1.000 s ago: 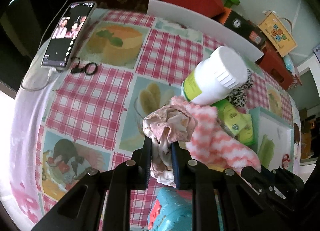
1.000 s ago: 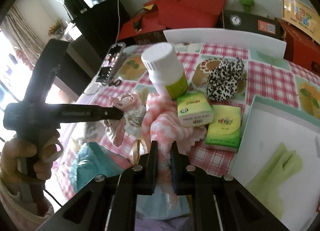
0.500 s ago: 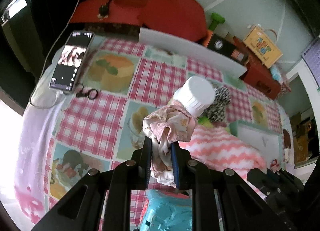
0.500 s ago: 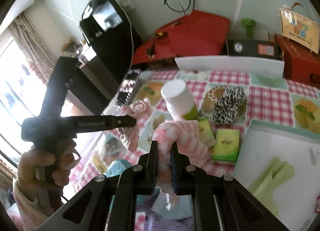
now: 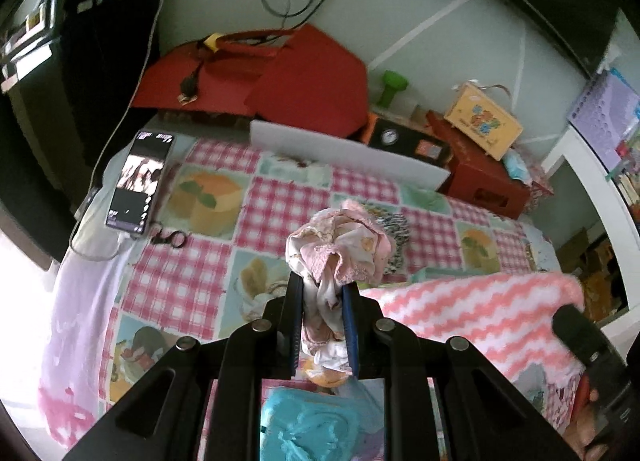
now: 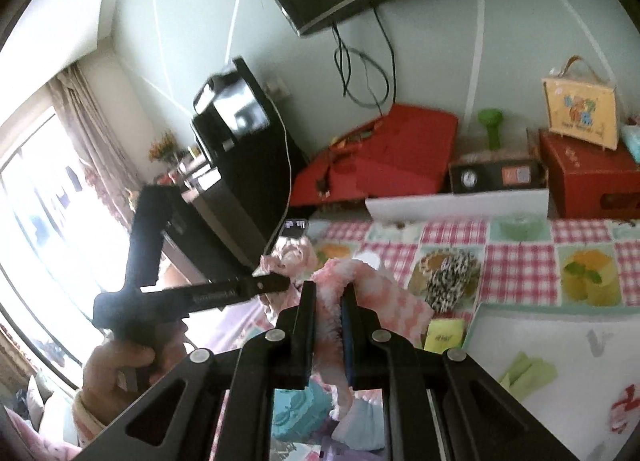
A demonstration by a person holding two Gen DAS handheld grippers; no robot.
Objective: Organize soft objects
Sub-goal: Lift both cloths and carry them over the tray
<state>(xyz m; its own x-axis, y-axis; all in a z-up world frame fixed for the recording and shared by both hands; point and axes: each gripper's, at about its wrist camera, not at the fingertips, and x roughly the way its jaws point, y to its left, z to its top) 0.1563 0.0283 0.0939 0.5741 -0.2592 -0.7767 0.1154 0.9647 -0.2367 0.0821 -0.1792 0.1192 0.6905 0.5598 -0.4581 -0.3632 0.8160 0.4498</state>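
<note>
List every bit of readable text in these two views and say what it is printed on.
None reads clearly.
Yellow cartoon box: coloured lettering, blurred.
Yellow-green tissue packet: small mark, too small.
Phone: lit screen, illegible.
Left gripper side: pale imprint, too blurred.
Black box with dial: orange label, illegible.
White tray: grey mark shaped like "V".

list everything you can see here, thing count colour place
frilly cloth: 1, pink and cream, in left claw
zigzag cloth: 1, pink and white, in right claw
scrunchie: 1, leopard print, on table
phone: 1, black, table's far left edge
tablecloth: 1, pink check with food pictures, over table
tray: 1, white, teal rim, table right
left claw: 1, black, shut on frilly cloth
right claw: 1, black, shut on zigzag cloth
</note>
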